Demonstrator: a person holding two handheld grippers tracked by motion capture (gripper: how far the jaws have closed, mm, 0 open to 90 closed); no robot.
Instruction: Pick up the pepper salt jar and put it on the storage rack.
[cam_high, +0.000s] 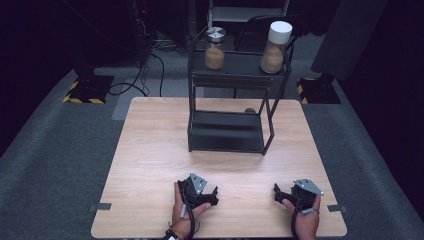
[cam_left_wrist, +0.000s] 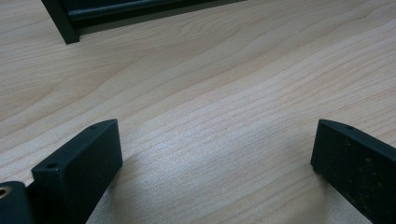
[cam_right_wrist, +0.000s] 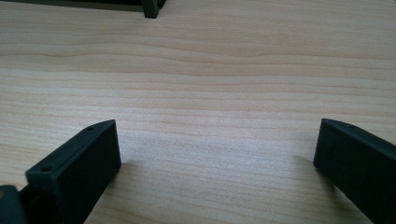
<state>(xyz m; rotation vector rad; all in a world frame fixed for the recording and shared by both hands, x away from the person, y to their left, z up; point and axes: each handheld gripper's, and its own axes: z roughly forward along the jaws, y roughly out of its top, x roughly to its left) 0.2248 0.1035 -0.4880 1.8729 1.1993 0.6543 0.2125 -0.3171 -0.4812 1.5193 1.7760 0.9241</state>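
Hands at the bottom of the high view rest on the wooden bench (cam_high: 150, 150), each holding a hand-held gripper. The left hand-held gripper (cam_high: 212, 194) sits lower centre, jaws spread wide over bare wood; the right hand-held gripper (cam_high: 276, 191) sits lower right, jaws likewise spread and pinching nothing. Well apart from both, a black two-tier rack (cam_high: 227, 132) stands at upper centre. On its top shelf are a metal-lidded jar (cam_high: 215, 48) and a white-lidded jar (cam_high: 275, 47), both holding brown granules.
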